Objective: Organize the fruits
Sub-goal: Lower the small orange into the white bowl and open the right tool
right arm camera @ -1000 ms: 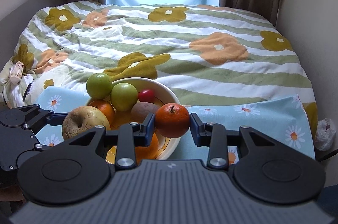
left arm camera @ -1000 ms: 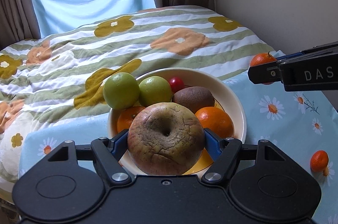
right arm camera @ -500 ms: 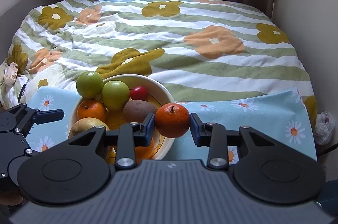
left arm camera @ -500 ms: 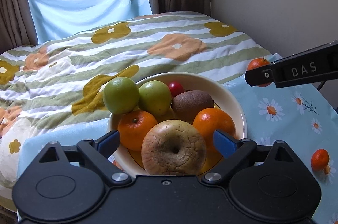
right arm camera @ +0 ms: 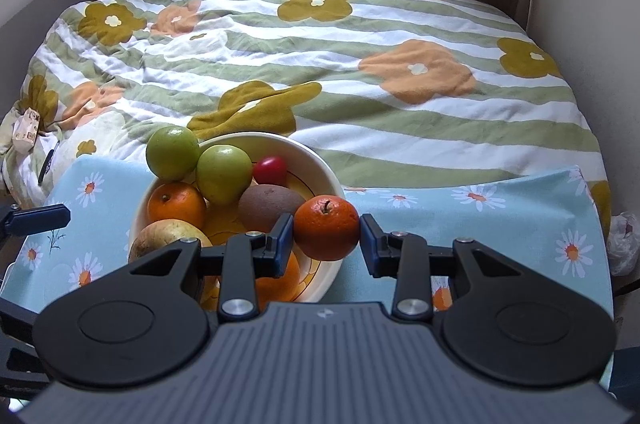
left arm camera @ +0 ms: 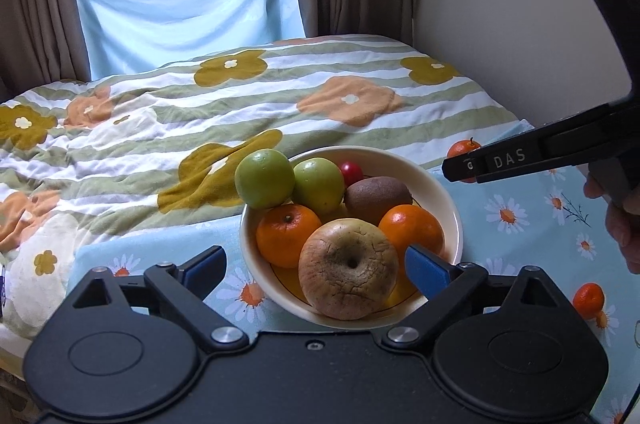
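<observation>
A cream bowl (left arm camera: 450, 199) on the blue daisy cloth holds two green apples (left arm camera: 265, 178), a kiwi (left arm camera: 378, 193), a small red fruit (left arm camera: 351, 170), two oranges (left arm camera: 288, 235) and a brown wrinkled apple (left arm camera: 348, 274). My left gripper (left arm camera: 316, 266) is open and empty, its fingers to either side of the bowl's near edge. My right gripper (right arm camera: 327, 238) is shut on an orange mandarin (right arm camera: 326, 228), held just right of the bowl (right arm camera: 320, 163). That mandarin also shows in the left wrist view (left arm camera: 464, 148).
A small mandarin (left arm camera: 588, 298) lies on the daisy cloth (left arm camera: 520, 224) to the right of the bowl. A bed with a striped flower quilt (right arm camera: 360, 63) lies behind. Curtains and a wall stand at the back and right.
My left gripper opened and let the brown apple go into the bowl, then drew back. My right gripper kept hold of the mandarin and rose slightly.
</observation>
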### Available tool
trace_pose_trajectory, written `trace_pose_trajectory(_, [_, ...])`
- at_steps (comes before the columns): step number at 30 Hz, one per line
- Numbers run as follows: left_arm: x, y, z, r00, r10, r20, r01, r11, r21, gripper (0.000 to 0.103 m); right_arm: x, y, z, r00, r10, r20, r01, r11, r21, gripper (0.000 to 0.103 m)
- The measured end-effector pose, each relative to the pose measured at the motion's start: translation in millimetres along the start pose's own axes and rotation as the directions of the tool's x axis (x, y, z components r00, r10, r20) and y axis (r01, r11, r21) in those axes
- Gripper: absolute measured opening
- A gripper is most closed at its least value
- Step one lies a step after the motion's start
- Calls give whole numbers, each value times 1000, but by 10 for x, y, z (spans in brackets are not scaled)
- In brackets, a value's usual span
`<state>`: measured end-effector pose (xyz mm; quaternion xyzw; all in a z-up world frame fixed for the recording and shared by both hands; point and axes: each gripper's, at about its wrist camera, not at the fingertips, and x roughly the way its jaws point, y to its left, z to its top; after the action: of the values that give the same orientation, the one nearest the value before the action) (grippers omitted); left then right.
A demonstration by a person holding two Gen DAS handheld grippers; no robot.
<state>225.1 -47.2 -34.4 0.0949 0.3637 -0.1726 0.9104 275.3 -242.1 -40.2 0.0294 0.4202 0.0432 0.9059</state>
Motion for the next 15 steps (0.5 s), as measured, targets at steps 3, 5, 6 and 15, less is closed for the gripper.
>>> trace_pose_trajectory(3, [-33,16,-20,1000,10,3,-10,1000,-6,98,97,-15,-1,1000,10,-14,-10,1000,16,50])
trace_pose_trajectory(5, [-26,32,-37,1000,12,0,-12,1000,-11,98,166,-27,-3,1000,12,-22,-12,1000,23,50])
trace_pose_trajectory(6, [-19,35,-46,1000,15,-3,-15,1000,-14,98,202,-29,-6,1000,14,-26,-13,1000,26,50])
trace_pose_trajectory(15, [24,109,-106,1000,11,-18,-12,999,-50,98,337,14,-13,999,26,-21,-26,1000,14,60])
